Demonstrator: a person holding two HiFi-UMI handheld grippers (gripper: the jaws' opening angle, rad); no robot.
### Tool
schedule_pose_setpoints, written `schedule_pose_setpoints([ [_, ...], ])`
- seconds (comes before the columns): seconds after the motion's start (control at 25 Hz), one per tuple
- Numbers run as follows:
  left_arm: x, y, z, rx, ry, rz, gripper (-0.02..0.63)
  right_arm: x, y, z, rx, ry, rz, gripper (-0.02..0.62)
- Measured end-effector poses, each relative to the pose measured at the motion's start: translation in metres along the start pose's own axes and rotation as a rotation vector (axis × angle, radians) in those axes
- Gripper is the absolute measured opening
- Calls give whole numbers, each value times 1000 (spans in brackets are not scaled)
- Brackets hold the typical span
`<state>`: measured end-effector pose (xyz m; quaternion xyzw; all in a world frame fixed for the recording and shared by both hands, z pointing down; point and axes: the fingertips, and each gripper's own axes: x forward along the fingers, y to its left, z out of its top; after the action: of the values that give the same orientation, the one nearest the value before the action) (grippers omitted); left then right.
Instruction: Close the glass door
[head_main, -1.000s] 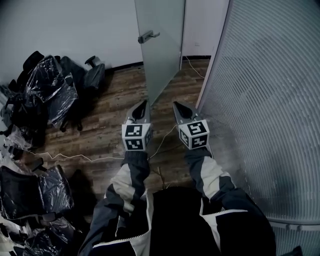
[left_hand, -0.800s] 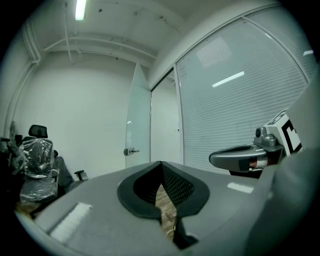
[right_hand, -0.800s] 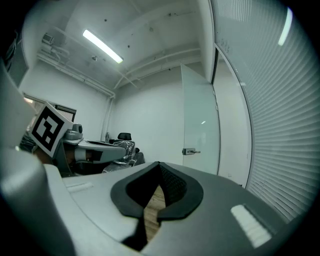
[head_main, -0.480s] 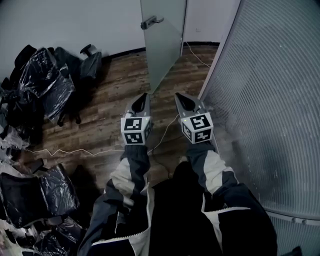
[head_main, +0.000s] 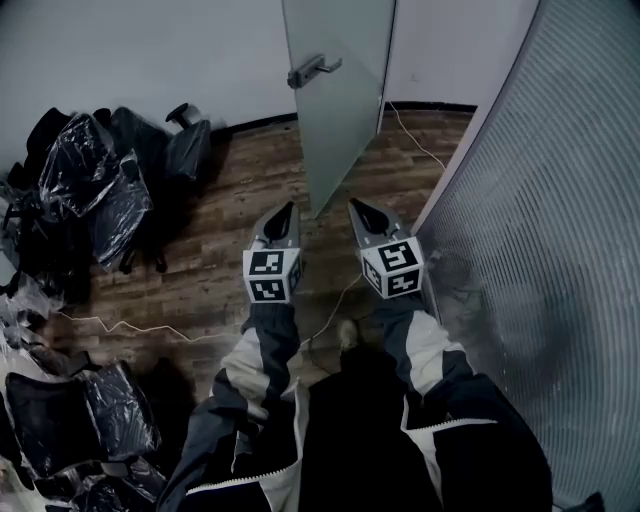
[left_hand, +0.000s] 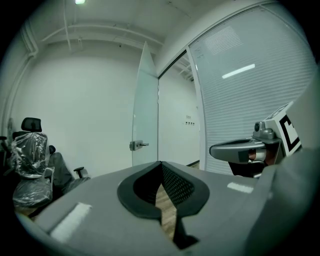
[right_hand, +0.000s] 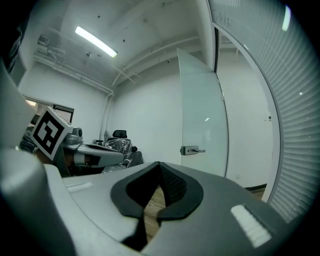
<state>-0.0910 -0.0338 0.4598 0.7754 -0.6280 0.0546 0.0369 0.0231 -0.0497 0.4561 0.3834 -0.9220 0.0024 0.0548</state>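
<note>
A frosted glass door (head_main: 340, 100) stands ajar ahead of me, its metal lever handle (head_main: 313, 70) on the left face. My left gripper (head_main: 282, 215) and right gripper (head_main: 357, 210) are side by side over the wood floor, short of the door's bottom edge. Both point toward it, both are shut, and nothing is between their jaws. In the left gripper view the door (left_hand: 145, 115) and handle (left_hand: 138, 145) lie beyond the closed tips (left_hand: 160, 162). From the right gripper view I see the door (right_hand: 202, 115) and handle (right_hand: 192, 149) past the closed tips (right_hand: 158, 163).
Office chairs wrapped in plastic (head_main: 90, 190) crowd the left side of the floor. A thin white cable (head_main: 130, 325) trails across the boards. A ribbed glass wall (head_main: 540, 250) runs along the right. A white wall stands behind the door.
Both grippers and I have moved forward toward the door, which now sits nearer and larger. The jaws of both stayed shut.
</note>
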Motion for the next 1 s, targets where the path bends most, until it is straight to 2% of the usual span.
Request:
schedule_pose_setpoints([
  [0.32, 110, 44, 42, 17, -18, 47, 4, 101, -79, 38, -41, -25, 48, 6],
  [0.64, 187, 100, 42, -6, 3, 45, 3, 188, -108, 35, -61, 0, 61, 6],
  [0.76, 224, 127, 38, -6, 13, 16, 5, 229, -122, 30, -57, 15, 37, 6],
  [1.0, 310, 188, 52, -1, 9, -91, 4, 319, -160, 43, -47, 20, -79, 6],
])
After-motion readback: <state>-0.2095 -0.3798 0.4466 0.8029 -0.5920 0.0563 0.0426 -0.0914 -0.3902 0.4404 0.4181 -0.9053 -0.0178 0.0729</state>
